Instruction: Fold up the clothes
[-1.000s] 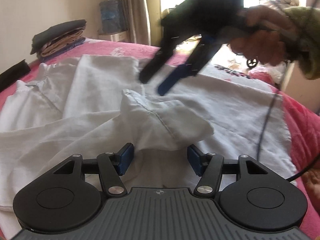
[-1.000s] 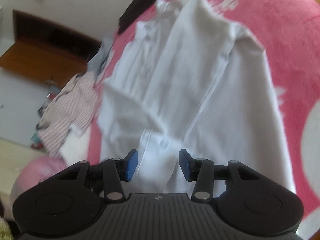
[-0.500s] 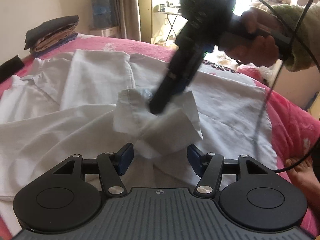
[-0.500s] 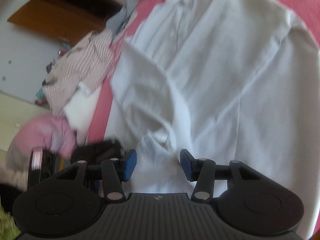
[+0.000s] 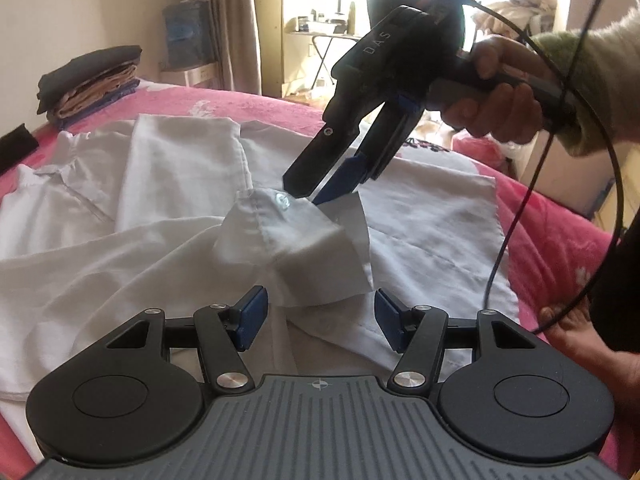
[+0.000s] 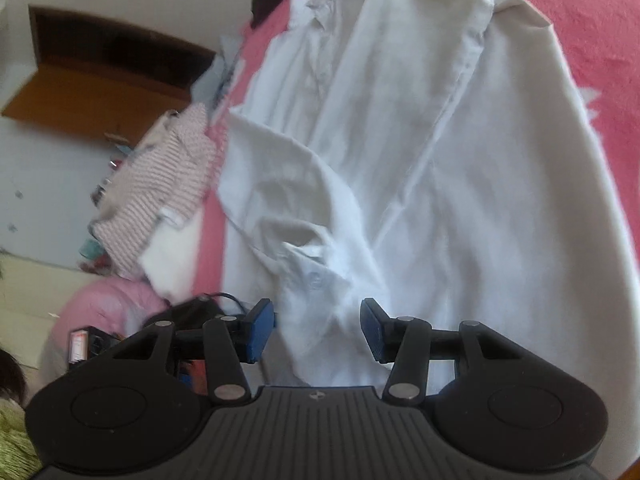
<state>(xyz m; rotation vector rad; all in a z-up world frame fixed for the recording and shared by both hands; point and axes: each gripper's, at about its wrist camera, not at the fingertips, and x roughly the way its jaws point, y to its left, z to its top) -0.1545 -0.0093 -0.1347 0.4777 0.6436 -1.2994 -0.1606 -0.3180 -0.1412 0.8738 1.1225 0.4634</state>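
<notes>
A white shirt (image 5: 420, 216) lies spread on a pink bed (image 5: 560, 232), its cuff (image 5: 288, 236) raised. The right hand-held gripper (image 5: 310, 196), jaws part-open, appears to touch the cuff's buttoned edge. The left hand-held gripper (image 5: 318, 320) stands open, holding nothing, the cuff's lower edge between its pads.

From my end the shirt (image 5: 168, 208) looks like thin matt white woven cotton, creased, with one small glossy button (image 5: 282, 200) on the cuff, lying on a fuzzy pink bedspread (image 5: 560, 240) with a towel-like nap. My left gripper (image 5: 320, 316) is matt black plastic, ribbed on top, with shiny metal rivets and blue rubbery-looking pads (image 5: 252, 316). The sleeve (image 5: 592, 72) on my right hand looks like fluffy greenish knit.
</notes>
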